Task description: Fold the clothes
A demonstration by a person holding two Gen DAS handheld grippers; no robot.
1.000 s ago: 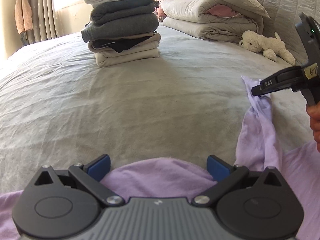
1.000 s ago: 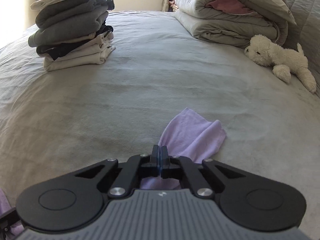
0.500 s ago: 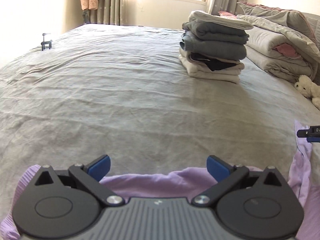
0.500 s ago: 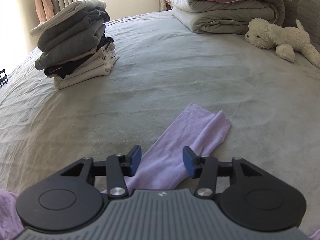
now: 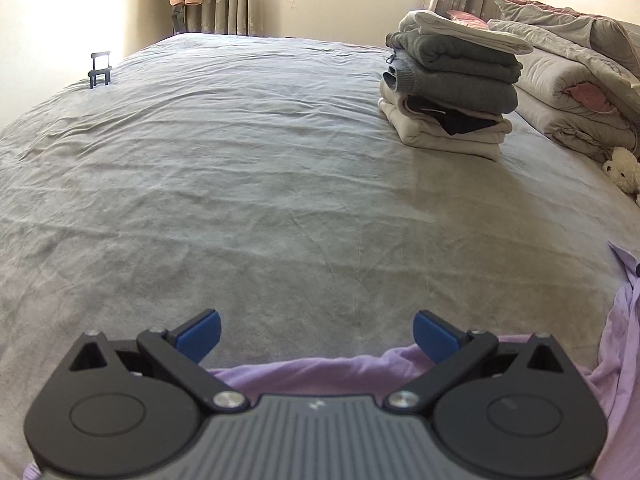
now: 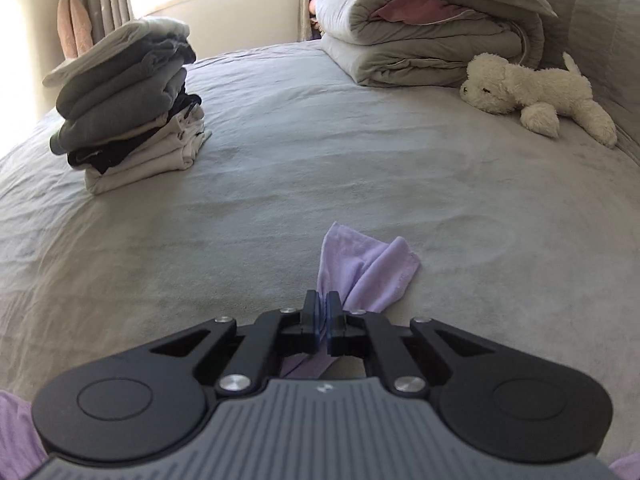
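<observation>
A soft, light lilac garment (image 6: 366, 270) lies at the bed's (image 5: 280, 184) near edge; one limp end is pinched in the right gripper's (image 6: 322, 312) closed jaws, while the left gripper's (image 5: 316, 332) jaws are spread empty above its hem, best taken at an edge.

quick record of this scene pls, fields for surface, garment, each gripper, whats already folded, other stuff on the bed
surface: grey bedspread
garment: lilac garment, unfolded, one end stretched forward on the bed
left gripper: left gripper open, holding nothing, at the garment's near edge
right gripper: right gripper shut on the lilac garment's narrow end
folded: stack of clothes, grey, black and cream, far side of the bed
other: rolled quilt by the headboard, white toy dog lying beside it, small black clamp at the far left edge
</observation>
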